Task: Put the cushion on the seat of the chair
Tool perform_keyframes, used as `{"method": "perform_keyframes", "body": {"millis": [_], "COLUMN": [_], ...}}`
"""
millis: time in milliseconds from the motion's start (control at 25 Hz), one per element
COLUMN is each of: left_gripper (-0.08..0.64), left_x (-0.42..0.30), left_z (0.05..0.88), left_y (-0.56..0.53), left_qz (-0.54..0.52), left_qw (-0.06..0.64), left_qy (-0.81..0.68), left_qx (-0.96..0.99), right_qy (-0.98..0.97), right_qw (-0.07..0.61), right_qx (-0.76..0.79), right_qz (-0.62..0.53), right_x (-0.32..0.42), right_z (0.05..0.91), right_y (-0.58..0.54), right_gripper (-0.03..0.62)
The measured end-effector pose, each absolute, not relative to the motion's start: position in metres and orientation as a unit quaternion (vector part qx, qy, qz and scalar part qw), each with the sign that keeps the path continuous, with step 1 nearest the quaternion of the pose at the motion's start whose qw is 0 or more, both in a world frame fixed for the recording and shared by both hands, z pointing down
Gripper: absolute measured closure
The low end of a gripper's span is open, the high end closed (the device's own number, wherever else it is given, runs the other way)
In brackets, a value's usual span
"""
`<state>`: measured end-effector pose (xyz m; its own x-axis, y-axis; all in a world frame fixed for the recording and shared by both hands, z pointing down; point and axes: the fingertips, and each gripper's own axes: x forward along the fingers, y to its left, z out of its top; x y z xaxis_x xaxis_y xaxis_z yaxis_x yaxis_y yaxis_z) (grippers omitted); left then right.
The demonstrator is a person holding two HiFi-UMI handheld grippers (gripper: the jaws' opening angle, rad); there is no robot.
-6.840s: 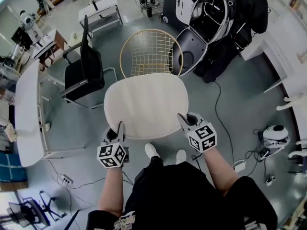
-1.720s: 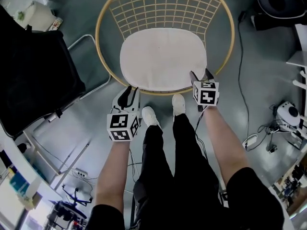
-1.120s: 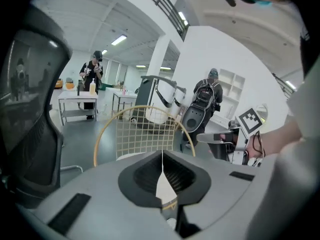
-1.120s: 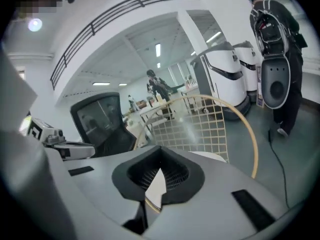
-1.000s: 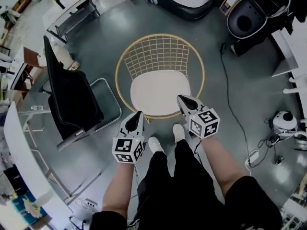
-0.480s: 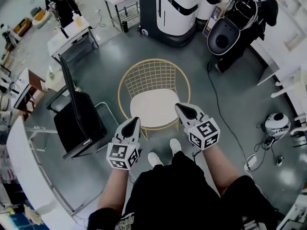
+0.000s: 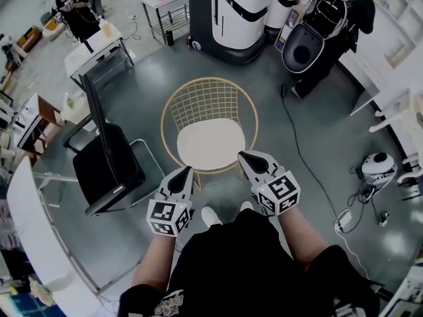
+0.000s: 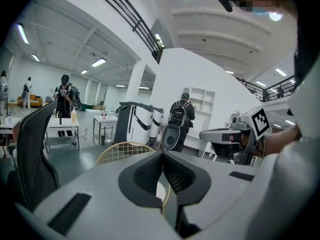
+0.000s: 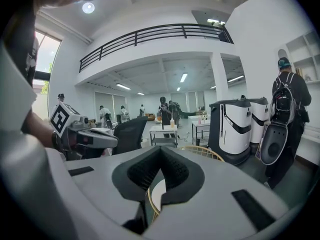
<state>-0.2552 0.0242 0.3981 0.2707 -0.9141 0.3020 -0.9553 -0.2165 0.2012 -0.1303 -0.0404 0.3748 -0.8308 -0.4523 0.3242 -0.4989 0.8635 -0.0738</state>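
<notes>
Cushion: the cream, rounded, flat cushion [image 7: 211,144] lies flat on the seat of the chair, inside the rim and toward the front edge.
Chair: the round gold wire-mesh chair [image 7: 206,98] stands on the grey floor [image 7: 330,131], its back turned away from the person.
Left gripper: the grey-and-white left gripper [image 7: 186,172] has its jaws pressed together on nothing. It is held in the air on the person's side of the chair, off the cushion.
Right gripper: the matching right gripper [image 7: 243,156] also has its jaws closed and empty, and is clear of the cushion.
Surroundings: a black office chair [image 7: 109,160] stands at the wire chair's left, and a white-and-black machine [image 7: 234,12] stands beyond it.
</notes>
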Motion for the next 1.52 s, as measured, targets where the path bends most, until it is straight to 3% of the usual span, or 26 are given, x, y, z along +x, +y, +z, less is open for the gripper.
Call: {"method": "perform_keyframes", "body": {"millis": [320,920,1520], "left_gripper": [0.541,0.541,0.541], "left_x": [-0.219,-0.112,-0.070], "left_z": [0.388,0.393,0.410], "left_y": [0.046,0.077,0.081], "left_qz": [0.066,0.068,0.065], "left_qw": [0.162,0.180,0.203], "left_qy": [-0.616,-0.652,-0.657], "left_qx": [0.768,0.733,0.724], "right_qy": [-0.963,-0.970,-0.969], "right_qw": [0.163,0.167,0.167], "right_qx": [0.205,0.154,0.148], "right_qz": [0.063,0.090,0.106], "right_x": [-0.113,-0.013,0.021], "right_z": [0.373,0.385,0.401], "right_y": [-0.013,0.013,0.010], "right_gripper": [0.580,0.581,0.580]}}
